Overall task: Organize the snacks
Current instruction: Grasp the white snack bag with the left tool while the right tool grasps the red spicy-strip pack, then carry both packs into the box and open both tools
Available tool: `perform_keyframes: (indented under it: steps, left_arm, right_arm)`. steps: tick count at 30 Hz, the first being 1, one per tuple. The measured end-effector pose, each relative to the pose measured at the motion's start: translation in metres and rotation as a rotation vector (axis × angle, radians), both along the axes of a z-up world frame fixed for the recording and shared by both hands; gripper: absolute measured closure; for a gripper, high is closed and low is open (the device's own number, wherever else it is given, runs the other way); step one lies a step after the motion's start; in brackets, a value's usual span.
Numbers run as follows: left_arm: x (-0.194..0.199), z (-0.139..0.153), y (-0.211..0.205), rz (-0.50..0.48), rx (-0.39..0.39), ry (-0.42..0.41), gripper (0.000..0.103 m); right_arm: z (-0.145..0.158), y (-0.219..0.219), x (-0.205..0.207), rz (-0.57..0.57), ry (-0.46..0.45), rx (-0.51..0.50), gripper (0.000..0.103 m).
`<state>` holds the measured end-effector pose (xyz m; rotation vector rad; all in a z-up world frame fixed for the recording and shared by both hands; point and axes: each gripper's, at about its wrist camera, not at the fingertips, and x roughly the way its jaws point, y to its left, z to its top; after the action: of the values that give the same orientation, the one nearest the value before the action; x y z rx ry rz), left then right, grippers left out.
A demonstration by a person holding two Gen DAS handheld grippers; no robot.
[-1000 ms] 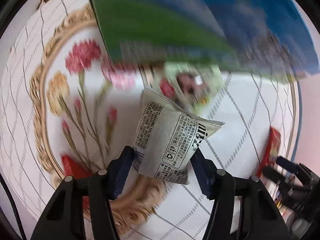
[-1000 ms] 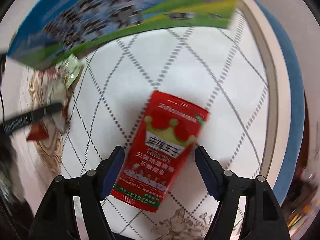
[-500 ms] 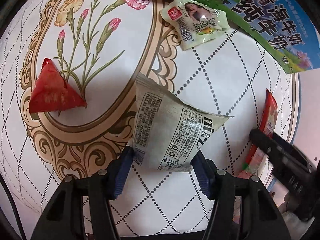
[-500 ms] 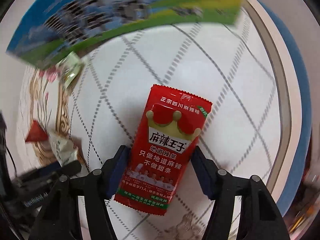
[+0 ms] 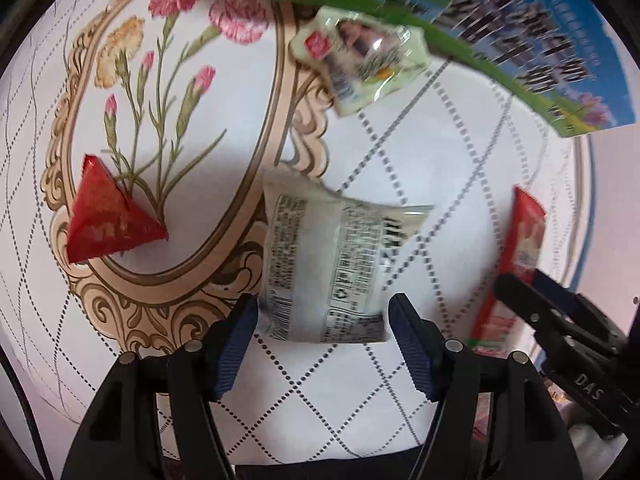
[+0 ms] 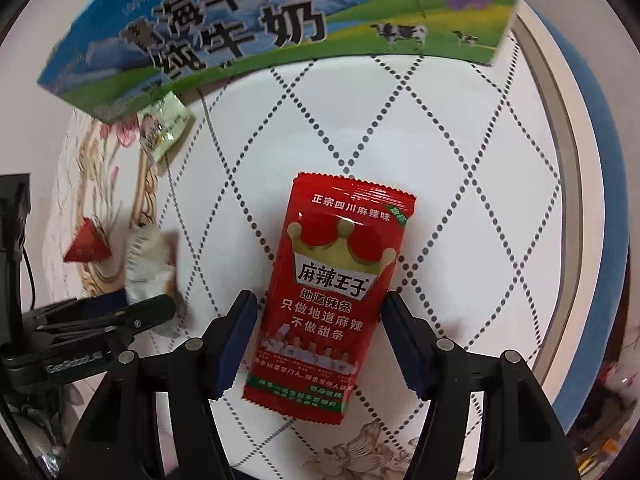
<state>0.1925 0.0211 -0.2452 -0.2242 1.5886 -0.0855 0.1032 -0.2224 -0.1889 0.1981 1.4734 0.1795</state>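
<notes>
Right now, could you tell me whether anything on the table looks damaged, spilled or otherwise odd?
Nothing looks spilled or torn. The snacks just lie scattered at different angles: the white packet crumpled between the left gripper fingers, the red packet slanted between the right gripper fingers, and a red triangular pouch and pale green packet loose.

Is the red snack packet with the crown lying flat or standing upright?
Lying flat: the red packet rests face-up on the table, between the right claw pads.

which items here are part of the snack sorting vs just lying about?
Job:
- white packet, between left gripper fingers
- red spicy-strip packet, between right gripper fingers
- red triangular snack
- pale green packet
- milk carton box

Lying about:
- patterned tablecloth
</notes>
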Motion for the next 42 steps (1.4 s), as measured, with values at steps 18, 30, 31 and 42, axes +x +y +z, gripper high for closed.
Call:
perform_keyframes:
  steps: [18,30,31,42]
  left_arm:
    - [0.03,-0.029,-0.019,0.026,0.043,-0.032,0.044]
    - [0.01,0.003,-0.022,0.013,-0.016,-0.086,0.05]
    - [0.011,0.008,-0.023,0.011,-0.018,-0.097,0.05]
    - [0.023,0.108,-0.032,-0.005,-0.123,-0.261,0.05]
  right_arm:
    - [-0.004,-0.001,0.011,-0.026,-0.024,-0.061,0.042]
    - [0.013,0.028,0.007,0.11,-0.133,-0.131,0.048]
    - [0.016,0.026,0.007,0.111,-0.139,-0.127,0.049]
    - [0.109,-0.005,0.018,0.053,-0.349,-0.032,0.049]
